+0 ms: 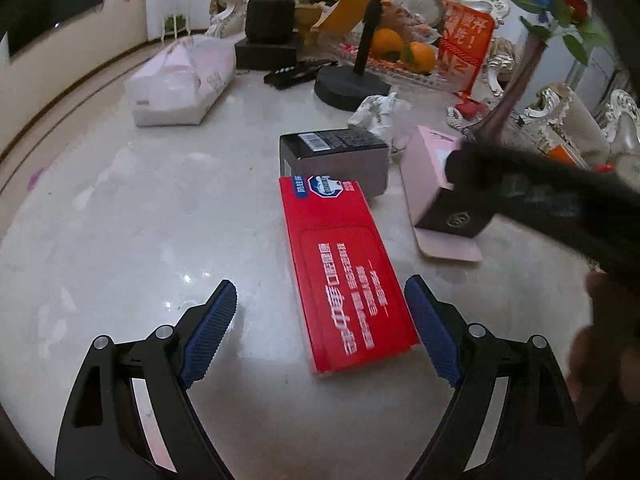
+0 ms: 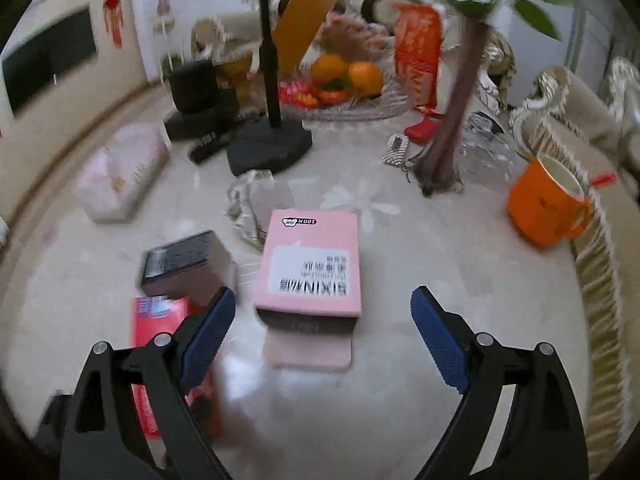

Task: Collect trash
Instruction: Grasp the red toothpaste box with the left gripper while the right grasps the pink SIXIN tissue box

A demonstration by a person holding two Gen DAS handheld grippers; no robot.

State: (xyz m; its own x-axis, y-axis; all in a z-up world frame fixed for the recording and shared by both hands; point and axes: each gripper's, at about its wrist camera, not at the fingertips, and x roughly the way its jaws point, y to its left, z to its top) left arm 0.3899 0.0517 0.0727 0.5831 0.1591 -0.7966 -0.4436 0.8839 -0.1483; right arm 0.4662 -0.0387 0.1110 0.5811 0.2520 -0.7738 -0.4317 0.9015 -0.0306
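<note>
**Both grippers wide, boxes ahead on table**

Left wrist: left gripper (image 1: 320,312) wide open, empty. Red box (image 1: 344,272) lies flat between its fingers, near; likely light, stiff card; take across the long sides.

Right wrist: right gripper (image 2: 323,320) wide open, empty. Pink box (image 2: 312,264) just beyond, flap open; probably light, crushable; grip the side walls.

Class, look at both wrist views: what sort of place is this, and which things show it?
Probably a home living room: an ornate sofa beside a marble table holding a fruit tray of oranges, with a wall-mounted television.
</note>
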